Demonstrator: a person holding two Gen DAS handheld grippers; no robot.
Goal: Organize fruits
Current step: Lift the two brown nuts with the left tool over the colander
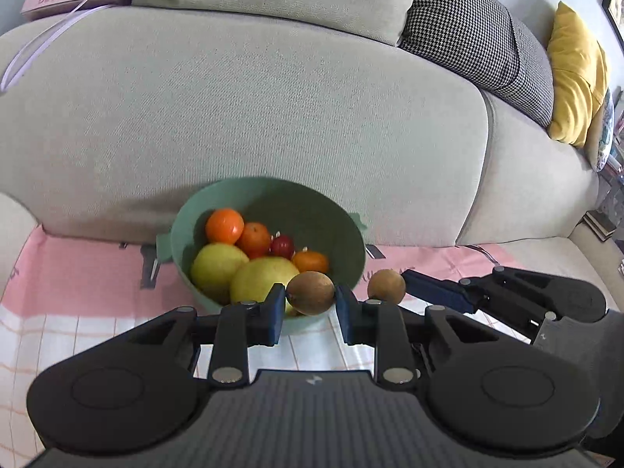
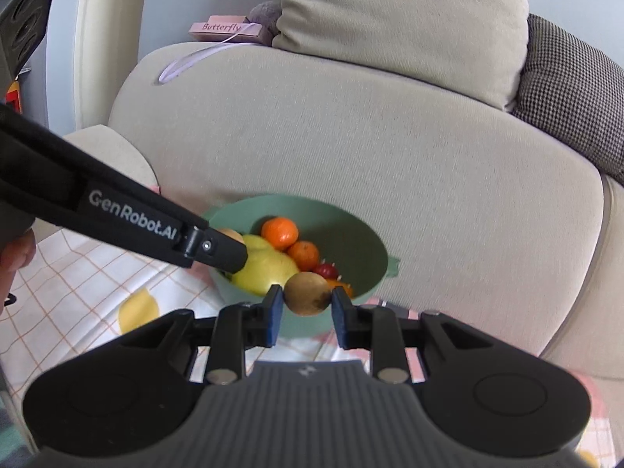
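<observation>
**Two kiwis heading for the bowl**

The left gripper [image 1: 310, 292] is clamping one kiwi [image 1: 311, 292] across its middle; the right gripper [image 2: 307, 294] is pinching another kiwi [image 2: 307, 293]. Both are hovering at the green bowl [image 1: 343, 210]. Kiwis are probably light, soft and bruisable.

2 brown kiwis [image 1: 311, 292] [image 2: 307, 293] held aloft — green bowl [image 1: 335, 210] holds citrus.

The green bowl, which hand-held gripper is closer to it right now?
Left. The left hand-held gripper holds its brown fruit at the green bowl's near rim, partly over the fruit inside. The right hand-held gripper holds another brown fruit beside the bowl, just outside it.
</observation>
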